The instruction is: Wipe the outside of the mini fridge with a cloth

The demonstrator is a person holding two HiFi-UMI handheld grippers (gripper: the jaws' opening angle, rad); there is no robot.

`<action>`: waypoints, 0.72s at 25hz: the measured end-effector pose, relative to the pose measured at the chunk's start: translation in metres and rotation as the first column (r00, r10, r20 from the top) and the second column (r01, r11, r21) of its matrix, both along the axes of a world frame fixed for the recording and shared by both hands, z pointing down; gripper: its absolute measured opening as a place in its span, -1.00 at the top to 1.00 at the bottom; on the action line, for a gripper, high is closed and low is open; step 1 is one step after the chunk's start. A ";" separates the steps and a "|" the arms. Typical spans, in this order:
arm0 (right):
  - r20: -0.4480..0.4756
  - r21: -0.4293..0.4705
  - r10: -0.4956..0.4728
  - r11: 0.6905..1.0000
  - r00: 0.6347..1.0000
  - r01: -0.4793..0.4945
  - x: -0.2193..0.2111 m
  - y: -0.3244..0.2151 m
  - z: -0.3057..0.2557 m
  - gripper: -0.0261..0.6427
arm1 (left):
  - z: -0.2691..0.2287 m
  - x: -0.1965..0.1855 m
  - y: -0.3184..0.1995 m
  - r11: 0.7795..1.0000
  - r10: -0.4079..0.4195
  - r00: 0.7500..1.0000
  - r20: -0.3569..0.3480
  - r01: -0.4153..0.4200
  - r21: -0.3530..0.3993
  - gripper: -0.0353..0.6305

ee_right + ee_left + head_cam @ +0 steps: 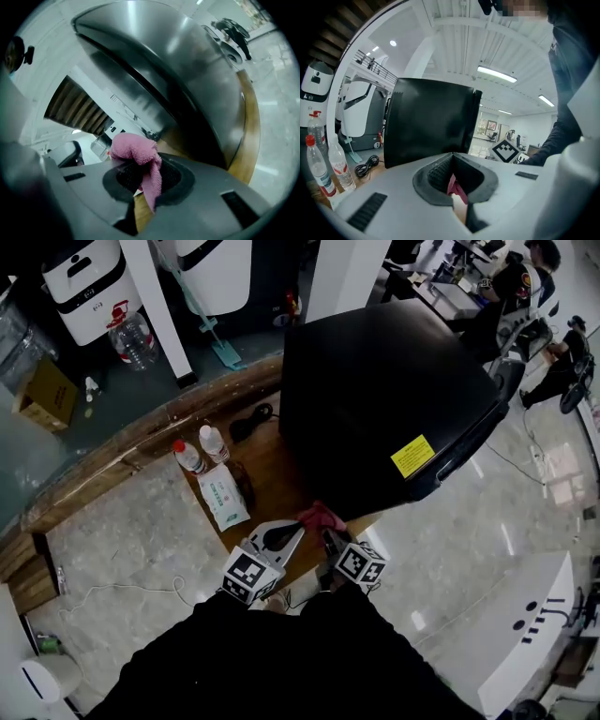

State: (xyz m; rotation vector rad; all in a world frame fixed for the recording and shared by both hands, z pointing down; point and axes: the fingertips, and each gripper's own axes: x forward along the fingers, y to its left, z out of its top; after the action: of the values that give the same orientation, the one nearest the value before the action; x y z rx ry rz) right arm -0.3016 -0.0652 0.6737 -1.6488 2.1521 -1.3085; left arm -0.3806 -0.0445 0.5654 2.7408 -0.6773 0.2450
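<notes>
The black mini fridge [384, 399] stands on a wooden counter [267, 470] and has a yellow label on its near side. My right gripper [330, 538] is shut on a pink cloth [319, 517] just before the fridge's lower front corner. In the right gripper view the cloth [136, 150] bunches above the closed jaws [140, 173], with the fridge [187, 70] close ahead. My left gripper [292, 529] sits beside it, jaws shut [452, 157]. A bit of pink cloth [454, 186] shows through their gap. The fridge [431, 122] stands upright ahead of it.
Two water bottles [187, 456] [214, 442], a pack of wipes [223, 498] and a coiled black cable [248, 423] lie on the counter left of the fridge. The counter's curved edge runs behind them. People stand at the far right [553, 352].
</notes>
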 end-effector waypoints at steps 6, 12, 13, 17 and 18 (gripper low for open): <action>-0.397 0.259 -0.090 0.944 0.913 0.205 0.025 0.036 -0.134 0.78 | -0.066 0.007 0.048 0.994 0.044 0.998 -0.044 -0.040 0.106 0.88; -0.488 0.404 -0.132 0.842 0.863 0.357 0.022 0.099 -0.221 0.78 | -0.118 0.014 0.097 0.986 0.016 0.996 -0.085 -0.002 0.165 0.88; -0.493 0.414 -0.137 0.832 0.859 0.370 0.024 0.111 -0.229 0.78 | -0.124 0.016 0.107 0.985 0.007 0.996 -0.091 0.008 0.171 0.88; -0.500 0.451 -0.157 0.792 0.851 0.412 0.032 0.151 -0.260 0.78 | -0.146 0.028 0.142 0.981 -0.019 0.994 -0.105 0.039 0.188 0.88; -0.506 0.462 -0.162 0.778 0.847 0.425 0.034 0.159 -0.266 0.78 | -0.150 0.031 0.149 0.981 -0.025 0.994 -0.108 0.045 0.190 0.88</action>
State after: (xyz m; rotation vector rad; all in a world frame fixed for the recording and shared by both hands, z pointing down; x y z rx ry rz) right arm -0.2678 0.0943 0.4074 -1.4695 2.7906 -0.2412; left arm -0.3494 0.1047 0.4154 2.8962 -0.7559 0.0277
